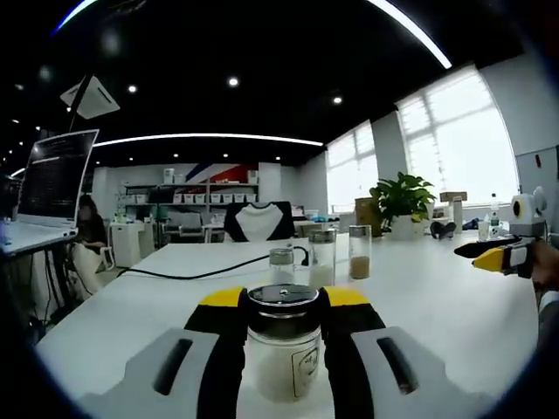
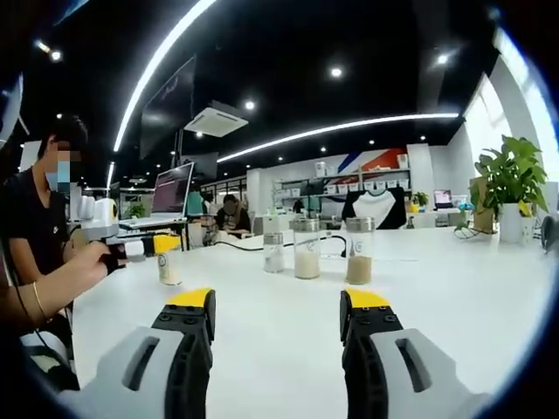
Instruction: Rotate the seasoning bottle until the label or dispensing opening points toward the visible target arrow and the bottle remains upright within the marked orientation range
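Observation:
A glass seasoning bottle (image 1: 281,353) with a metal lid, pale contents and a small label stands upright on the white table (image 1: 437,305). My left gripper (image 1: 284,301) is shut on it, one yellow-tipped jaw on each side just below the lid. The right gripper view has the same bottle (image 2: 168,260) at the left, held by the left gripper (image 2: 131,247) in a person's hand. My right gripper (image 2: 279,301) hovers open over the table with nothing between its jaws; it also enters the left gripper view as the right gripper (image 1: 500,257) at the far right.
Three more glass jars stand in a row mid-table: a small one (image 1: 281,265), a medium one (image 1: 321,257) and a taller one with brown contents (image 1: 359,251). A black cable (image 1: 201,272) runs across the table. A potted plant (image 1: 402,202) stands at the far right edge.

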Action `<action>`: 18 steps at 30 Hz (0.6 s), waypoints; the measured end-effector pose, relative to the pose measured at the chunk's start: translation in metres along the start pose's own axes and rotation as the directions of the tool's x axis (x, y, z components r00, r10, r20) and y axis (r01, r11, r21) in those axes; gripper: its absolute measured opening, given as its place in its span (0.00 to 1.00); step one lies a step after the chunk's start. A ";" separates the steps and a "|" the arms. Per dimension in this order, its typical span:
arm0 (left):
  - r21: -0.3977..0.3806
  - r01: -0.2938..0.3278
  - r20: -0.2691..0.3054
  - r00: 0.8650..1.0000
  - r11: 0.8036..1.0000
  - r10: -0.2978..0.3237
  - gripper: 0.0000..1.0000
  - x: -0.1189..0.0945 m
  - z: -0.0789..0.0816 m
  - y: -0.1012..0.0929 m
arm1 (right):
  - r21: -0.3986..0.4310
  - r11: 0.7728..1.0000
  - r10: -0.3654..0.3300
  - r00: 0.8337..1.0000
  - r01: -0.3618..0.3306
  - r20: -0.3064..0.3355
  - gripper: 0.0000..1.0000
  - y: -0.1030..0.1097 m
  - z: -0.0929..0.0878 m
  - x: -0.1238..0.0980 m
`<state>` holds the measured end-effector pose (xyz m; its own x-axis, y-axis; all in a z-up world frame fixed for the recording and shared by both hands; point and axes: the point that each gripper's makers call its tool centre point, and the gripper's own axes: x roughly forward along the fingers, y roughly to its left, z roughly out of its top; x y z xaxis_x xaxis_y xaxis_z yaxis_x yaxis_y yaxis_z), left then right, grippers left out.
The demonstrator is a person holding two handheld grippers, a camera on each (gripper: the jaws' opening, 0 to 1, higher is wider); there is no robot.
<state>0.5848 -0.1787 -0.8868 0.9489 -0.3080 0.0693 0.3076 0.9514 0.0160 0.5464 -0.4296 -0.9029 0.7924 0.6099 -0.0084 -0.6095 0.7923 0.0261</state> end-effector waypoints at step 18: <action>-0.032 0.072 0.009 0.997 0.997 -0.072 0.34 0.006 -0.016 -0.010 | -0.004 1.000 -0.014 1.000 0.014 0.015 0.51 -0.002 0.004 0.001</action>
<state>0.5882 -0.1897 -0.9029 0.9238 -0.3752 0.0767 0.3770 0.9261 -0.0107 0.5482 -0.4306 -0.8994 0.8013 0.5982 0.0065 -0.5982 0.8011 0.0223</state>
